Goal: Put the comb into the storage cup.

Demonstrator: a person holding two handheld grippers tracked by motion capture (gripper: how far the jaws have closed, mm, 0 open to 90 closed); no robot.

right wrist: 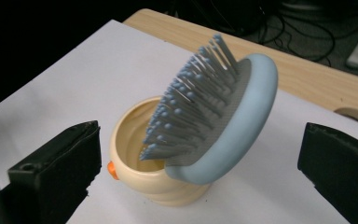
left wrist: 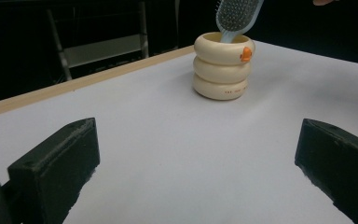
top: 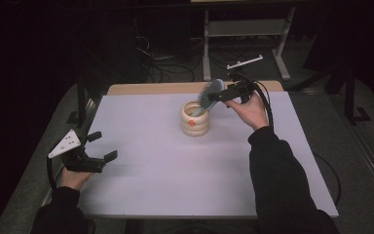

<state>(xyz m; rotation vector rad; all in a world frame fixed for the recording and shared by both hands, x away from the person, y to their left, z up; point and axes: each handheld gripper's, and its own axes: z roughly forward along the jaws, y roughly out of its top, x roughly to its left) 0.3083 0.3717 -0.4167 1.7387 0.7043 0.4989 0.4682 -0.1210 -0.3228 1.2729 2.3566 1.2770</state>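
Hairbrush [right wrist: 223, 121] standing handle-down in cream cup [top: 195, 119] near table's [top: 141, 146] far edge; right gripper [top: 219, 96] released, jaws wide. Left gripper [top: 100, 148] open, idle at left edge.

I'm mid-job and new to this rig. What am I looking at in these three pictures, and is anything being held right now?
A person sits at a white table with a hand-held two-jaw gripper in each hand. The high view looks down from above; the other two pictures come from cameras riding on each gripper, whose black jaws rise at the bottom. On the table stands a cream ringed cup with a blue hairbrush standing handle-down in it, head leaning out. The right gripper is at the brush head, jaws wide apart on either side, not touching it. The left gripper rests open near the table's edge, holding nothing.
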